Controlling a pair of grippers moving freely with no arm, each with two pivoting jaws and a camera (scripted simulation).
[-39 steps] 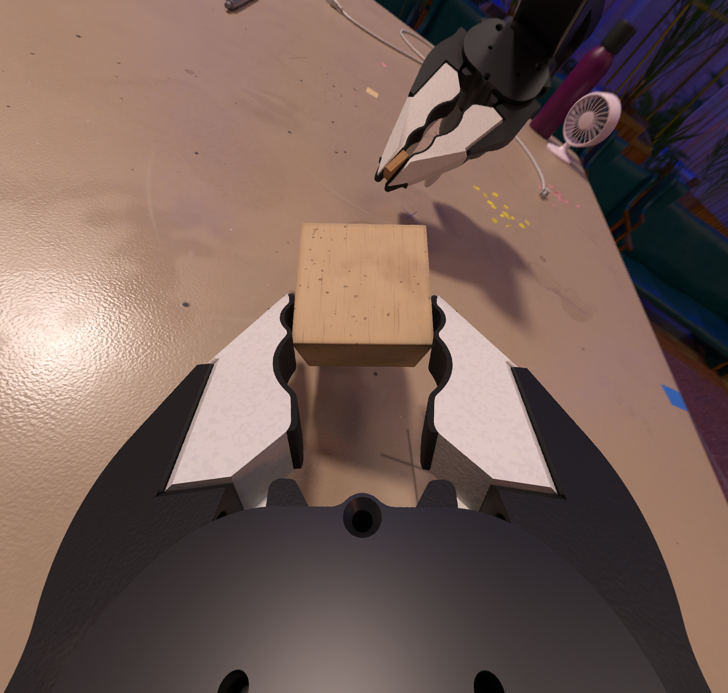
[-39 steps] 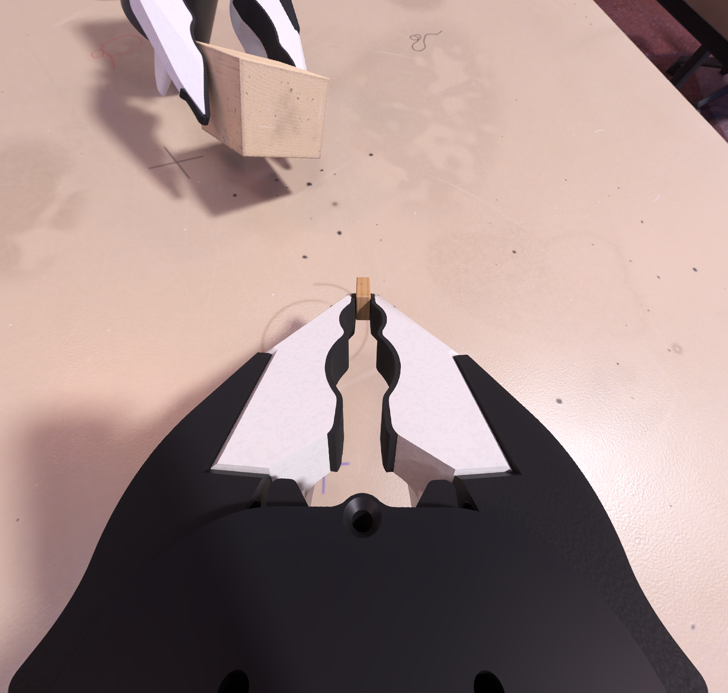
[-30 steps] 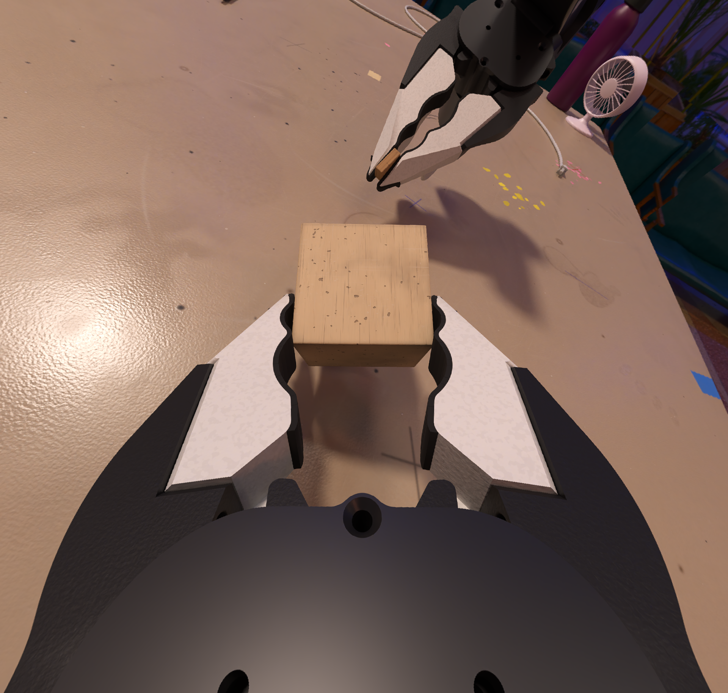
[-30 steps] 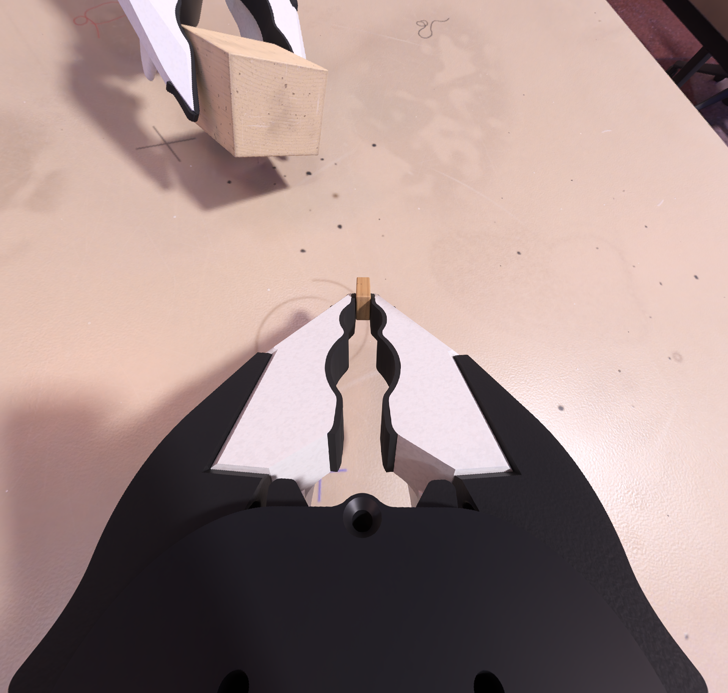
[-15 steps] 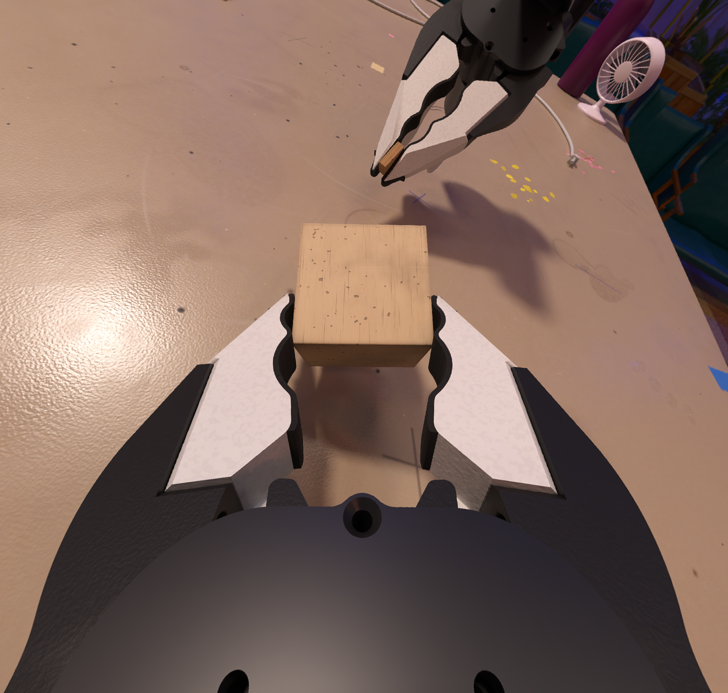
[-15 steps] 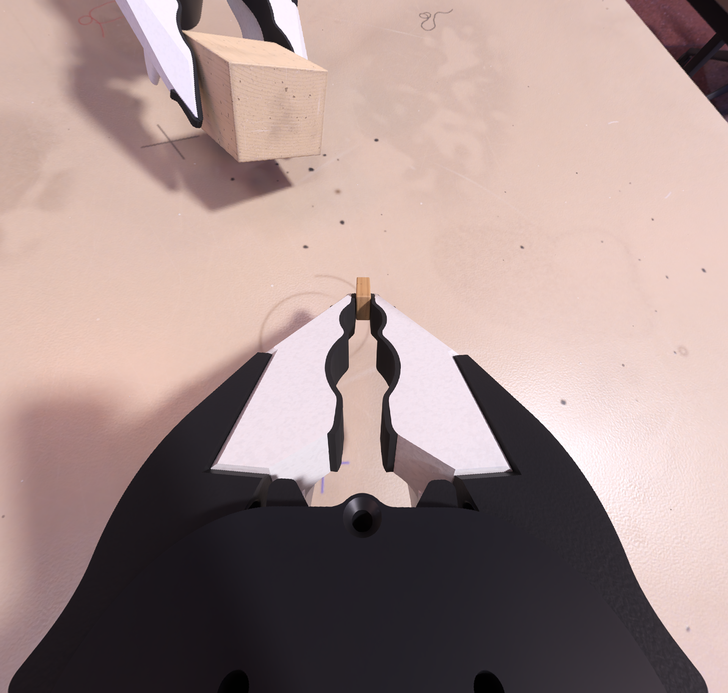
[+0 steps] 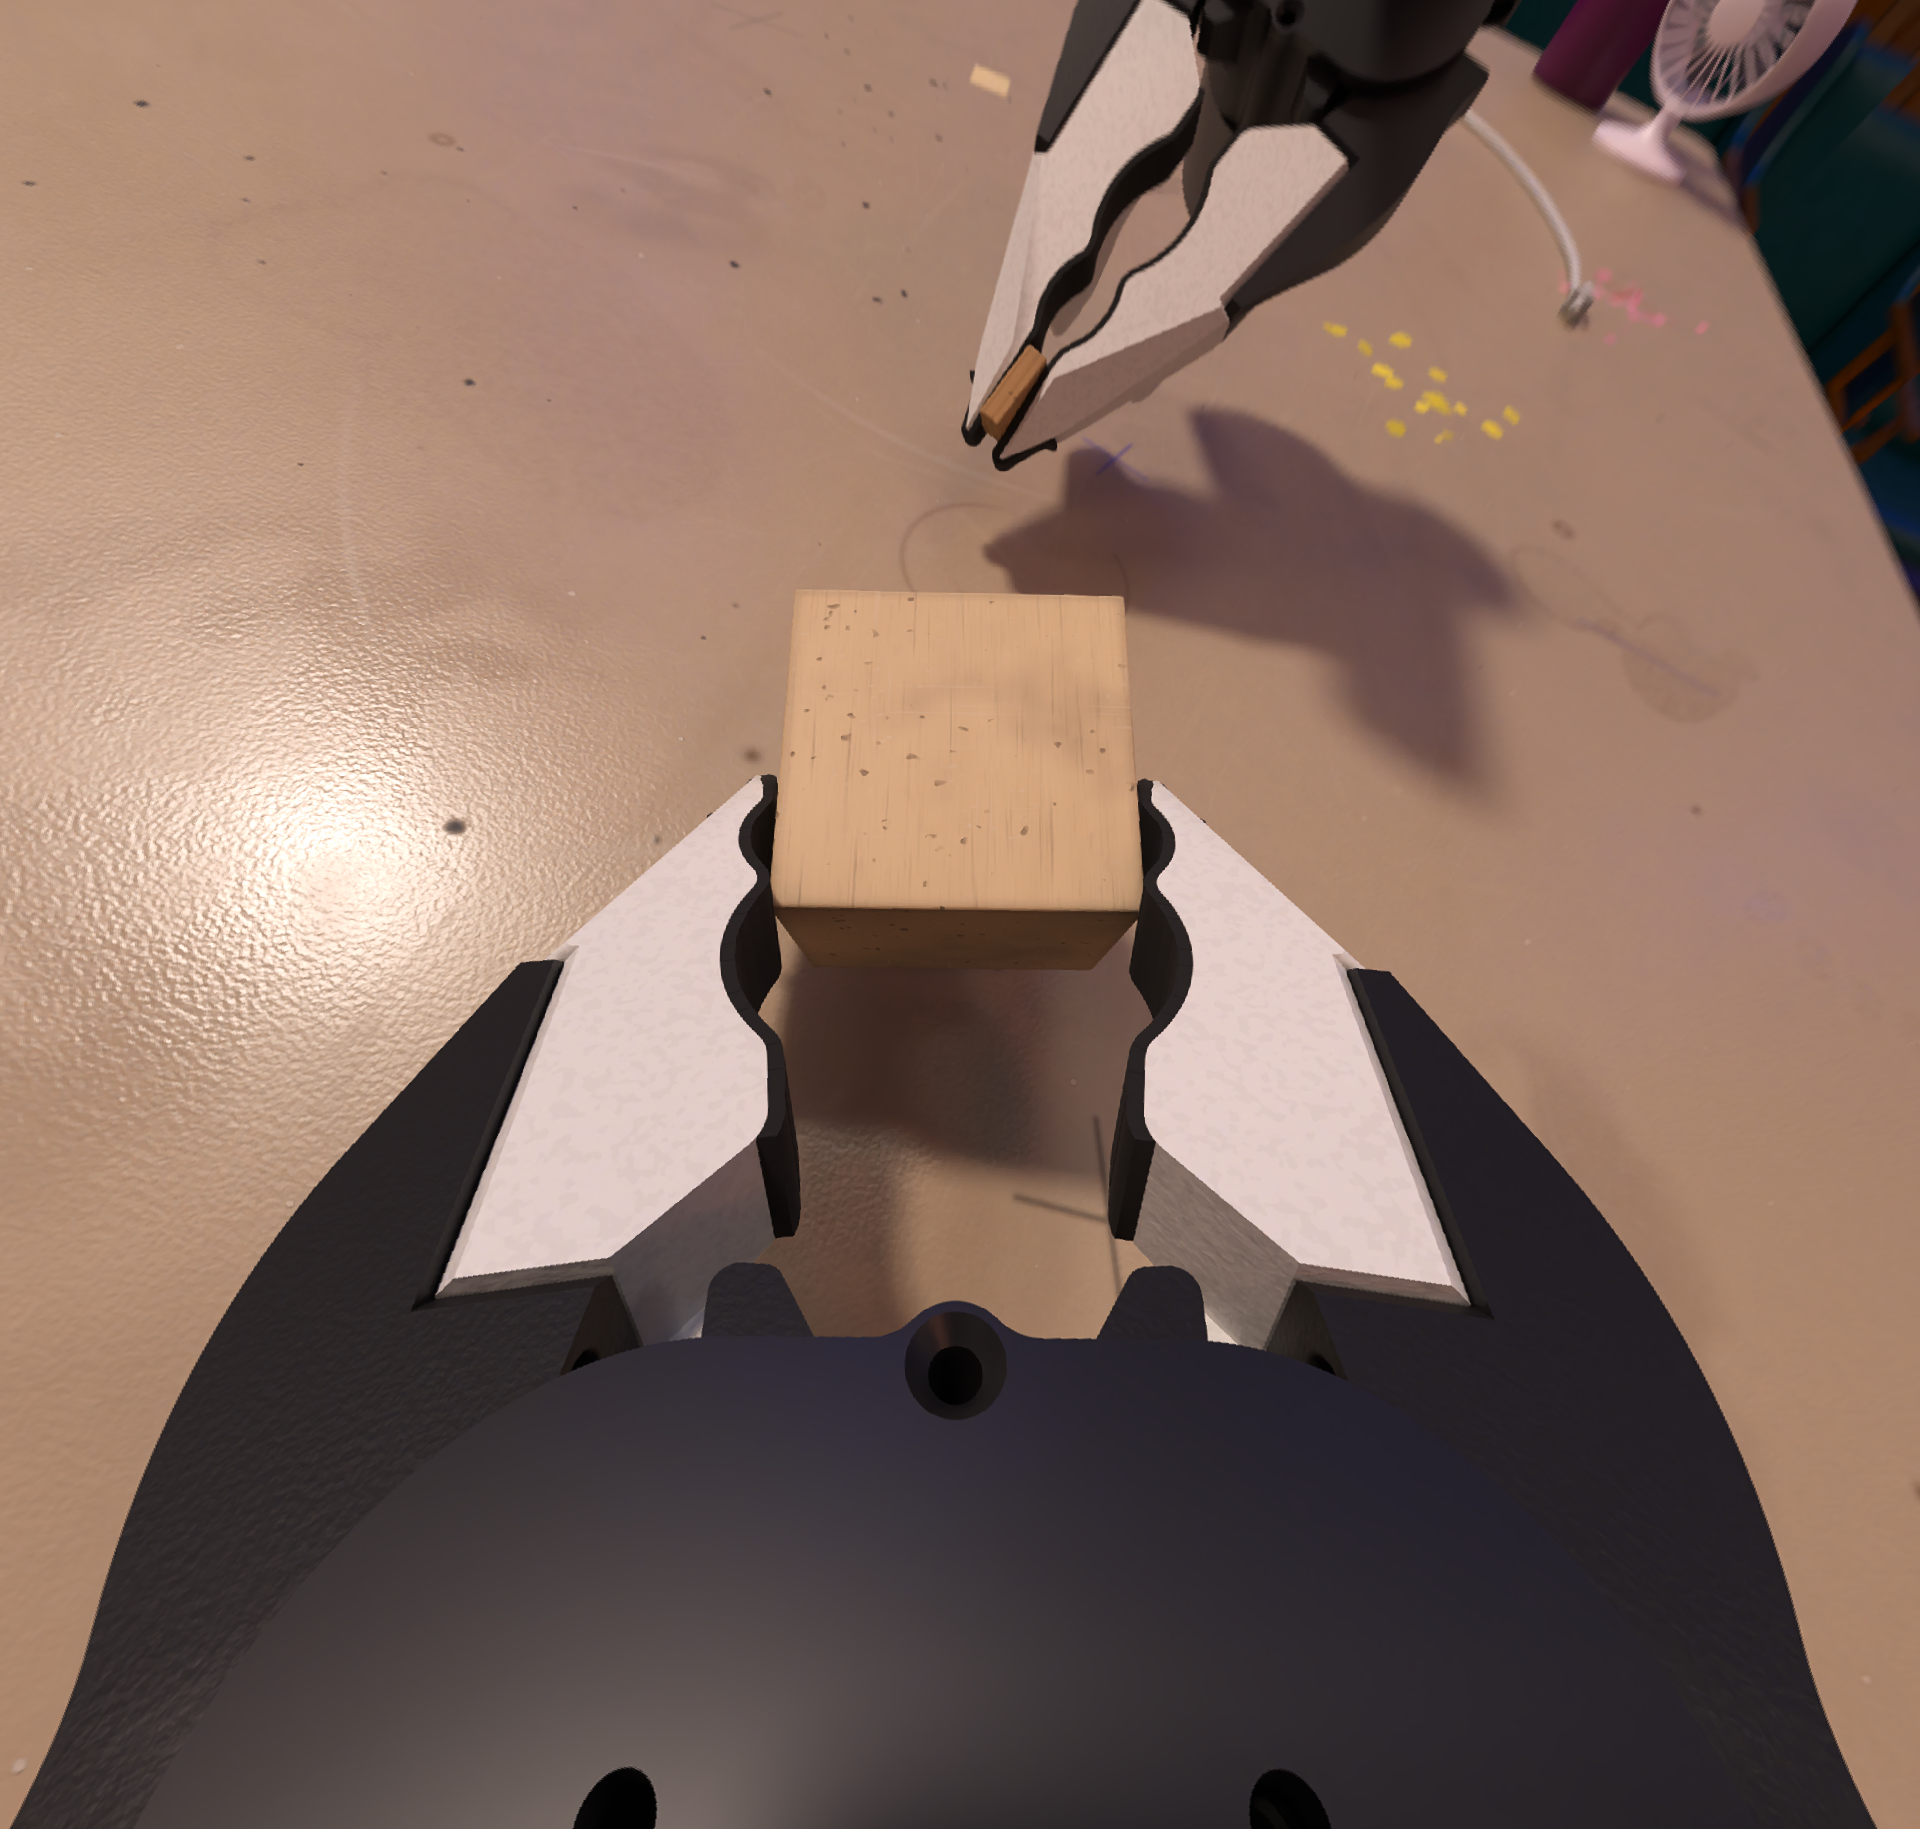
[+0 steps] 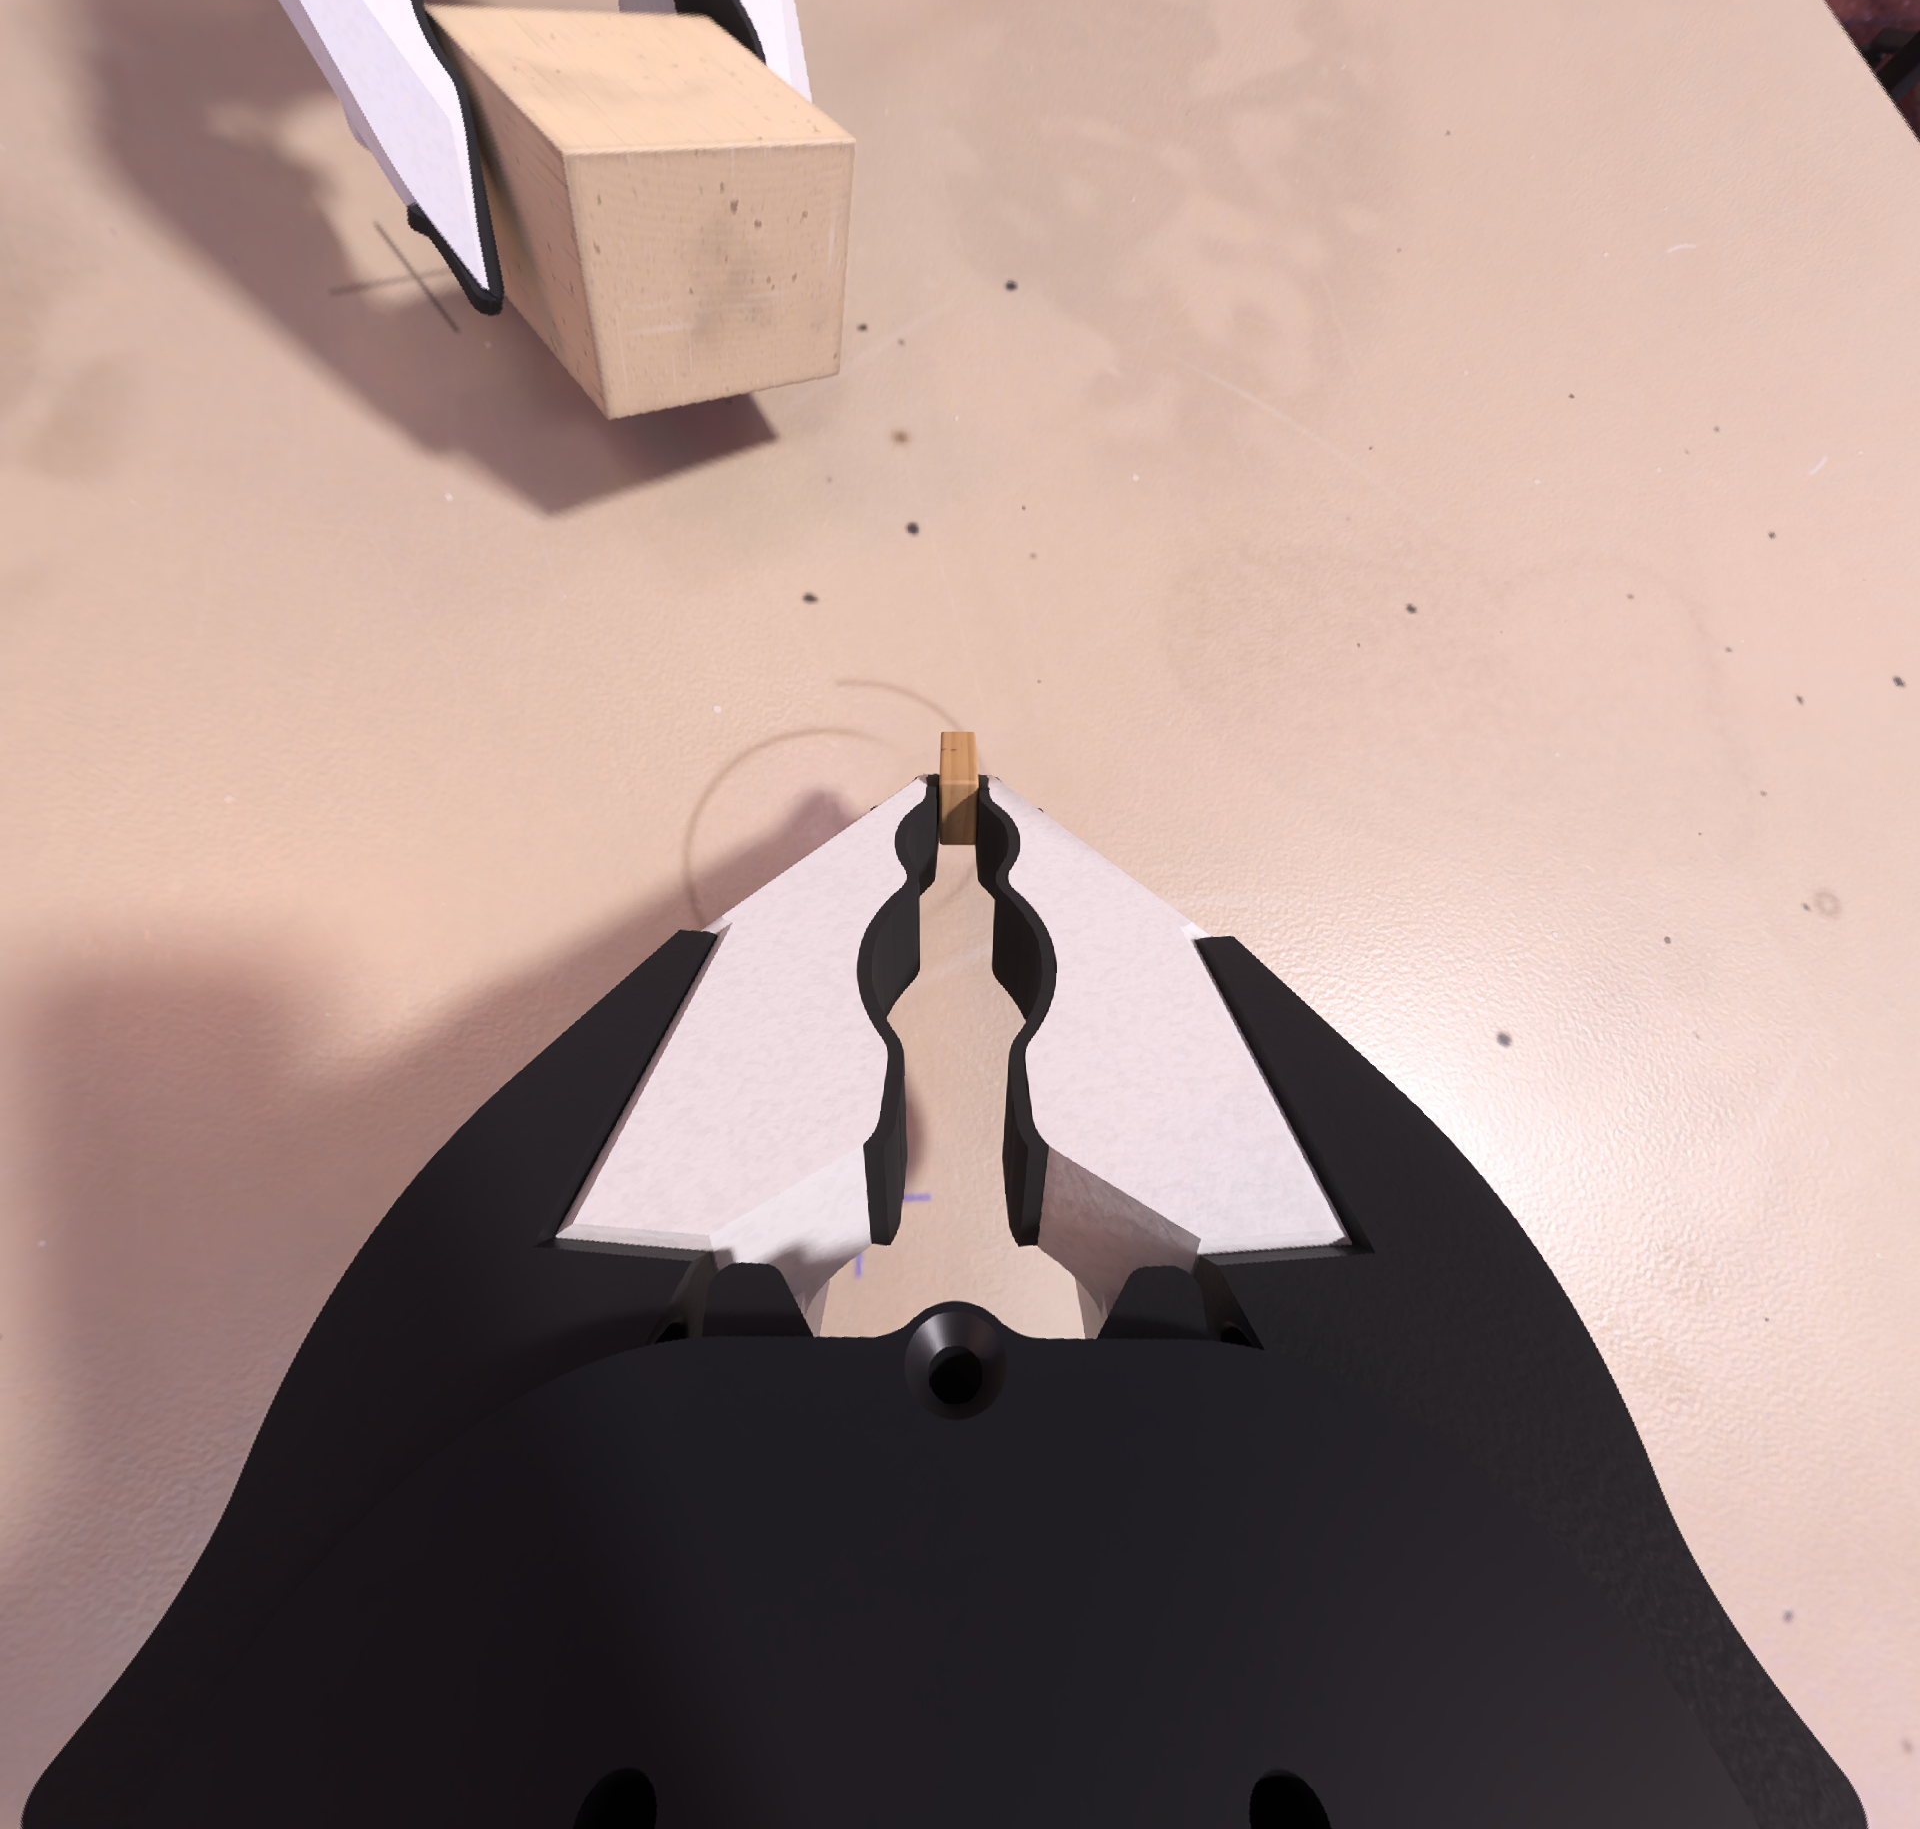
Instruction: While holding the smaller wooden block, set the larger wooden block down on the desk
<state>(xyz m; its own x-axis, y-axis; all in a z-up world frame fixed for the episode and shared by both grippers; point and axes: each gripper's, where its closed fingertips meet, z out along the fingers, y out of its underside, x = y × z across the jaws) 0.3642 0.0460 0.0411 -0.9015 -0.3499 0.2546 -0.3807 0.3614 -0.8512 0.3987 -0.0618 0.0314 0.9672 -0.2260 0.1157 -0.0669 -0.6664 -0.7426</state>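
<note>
The two claws have drawn closer; left claw [image 7: 956,792] grips the big block [image 7: 956,756] above mid-desk [image 7: 416,429], unreleased; right claw [image 8: 958,792] pinches the small block [image 8: 957,787].

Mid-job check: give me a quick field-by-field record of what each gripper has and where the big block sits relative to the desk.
left gripper: shut on big block
right gripper: shut on small block
big block vs desk: appears just above it, shadow underneath; not released
small block: pinched at fingertips, off the desk
desk edge: fan, purple bottle, white cable
</note>
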